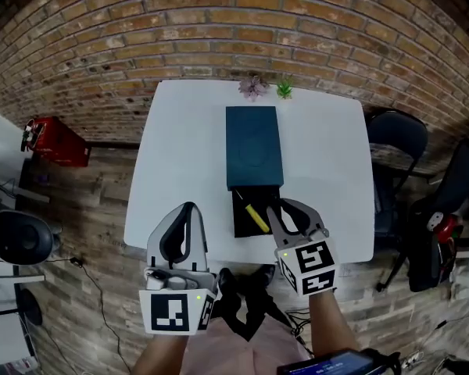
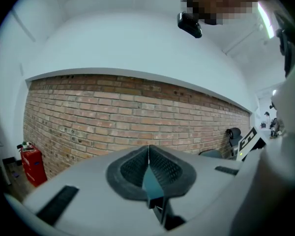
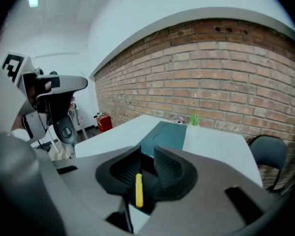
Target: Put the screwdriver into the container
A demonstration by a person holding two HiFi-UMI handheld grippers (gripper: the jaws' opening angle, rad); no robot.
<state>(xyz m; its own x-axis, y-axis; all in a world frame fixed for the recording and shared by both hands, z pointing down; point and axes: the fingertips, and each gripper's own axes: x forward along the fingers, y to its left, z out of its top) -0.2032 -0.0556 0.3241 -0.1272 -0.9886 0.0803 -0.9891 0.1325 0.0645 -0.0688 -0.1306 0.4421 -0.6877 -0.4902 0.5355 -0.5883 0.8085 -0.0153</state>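
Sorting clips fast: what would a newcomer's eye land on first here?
The yellow screwdriver stands out, lying in the black open drawer at the near end of the dark teal box on the white table. The right tool hangs beside it, jaws apart; the left tool, shut, is over the table's near edge.

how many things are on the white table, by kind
container: 1
screwdriver: 1
small plants: 2, the purple plant and the green plant
total: 4
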